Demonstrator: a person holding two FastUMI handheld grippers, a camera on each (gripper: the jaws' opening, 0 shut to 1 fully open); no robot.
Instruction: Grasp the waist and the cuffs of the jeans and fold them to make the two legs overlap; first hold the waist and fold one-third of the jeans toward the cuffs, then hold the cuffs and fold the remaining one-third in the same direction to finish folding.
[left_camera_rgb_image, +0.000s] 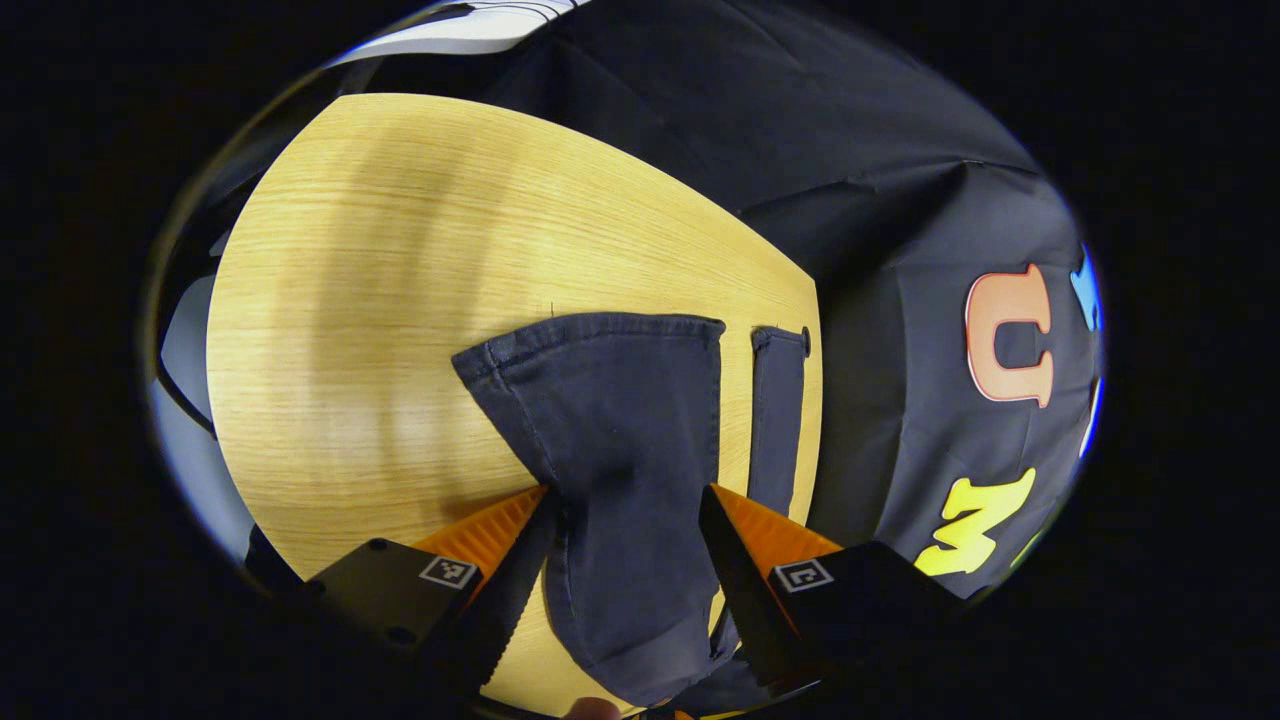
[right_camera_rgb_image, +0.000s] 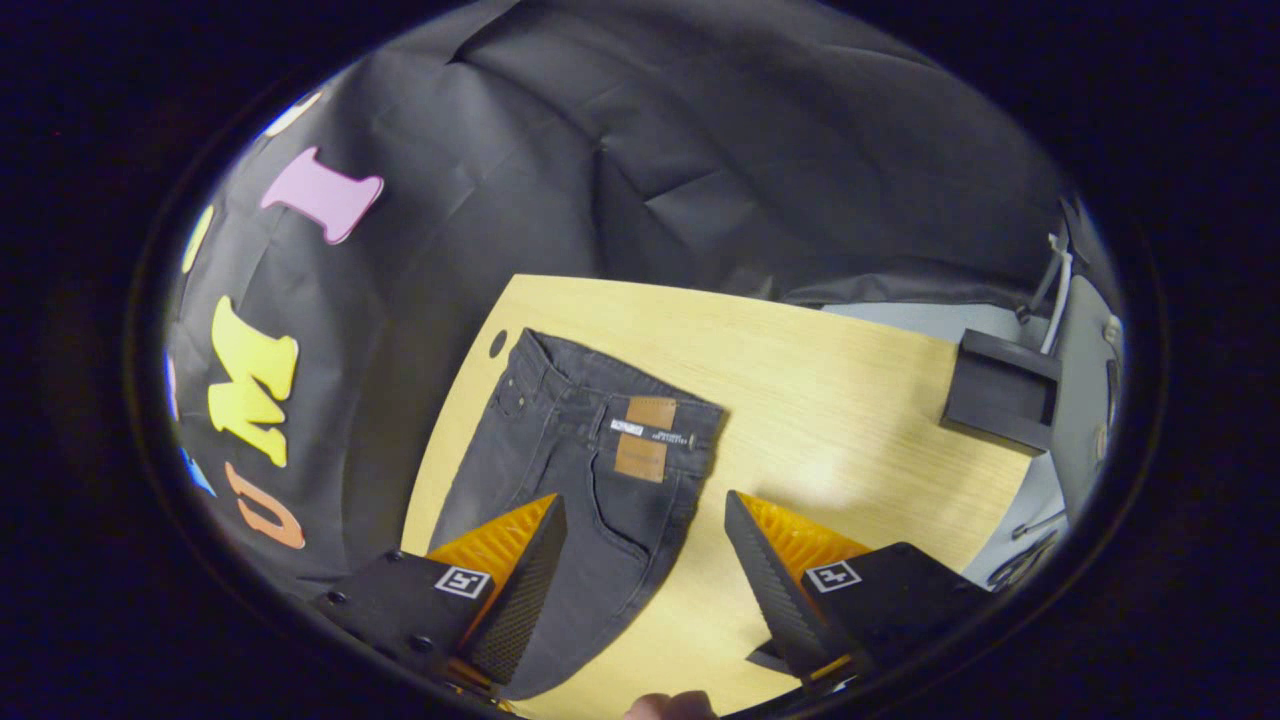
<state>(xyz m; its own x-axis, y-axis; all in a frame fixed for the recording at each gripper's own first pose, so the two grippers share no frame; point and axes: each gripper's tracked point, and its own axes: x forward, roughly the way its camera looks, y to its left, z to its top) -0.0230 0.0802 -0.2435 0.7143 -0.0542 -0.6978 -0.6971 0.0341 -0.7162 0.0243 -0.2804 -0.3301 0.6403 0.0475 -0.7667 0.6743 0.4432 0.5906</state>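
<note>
- Jeans (right_camera_rgb_image: 580, 470): dark denim, lying flat on the table (right_camera_rgb_image: 850, 420). In the right gripper view they sit left of centre, waist toward the top of the frame, with a brown patch (right_camera_rgb_image: 645, 450) on the waistband.
- Cuffs: in the left gripper view one wide cuff (left_camera_rgb_image: 600, 400) lies at centre, its hem toward the top of the frame; a narrower strip of the other leg (left_camera_rgb_image: 778, 420) shows just to its right, near the table edge.
- Left gripper (left_camera_rgb_image: 625, 520): low centre of its view, jaws apart, one finger on either side of the wide leg; contact with the cloth cannot be told.
- Right gripper (right_camera_rgb_image: 645, 545): low centre of its view, jaws apart above the hip area of the jeans, holding nothing.
- Black box (right_camera_rgb_image: 1000, 390): right of frame in the right gripper view, at the table's far edge.
</note>
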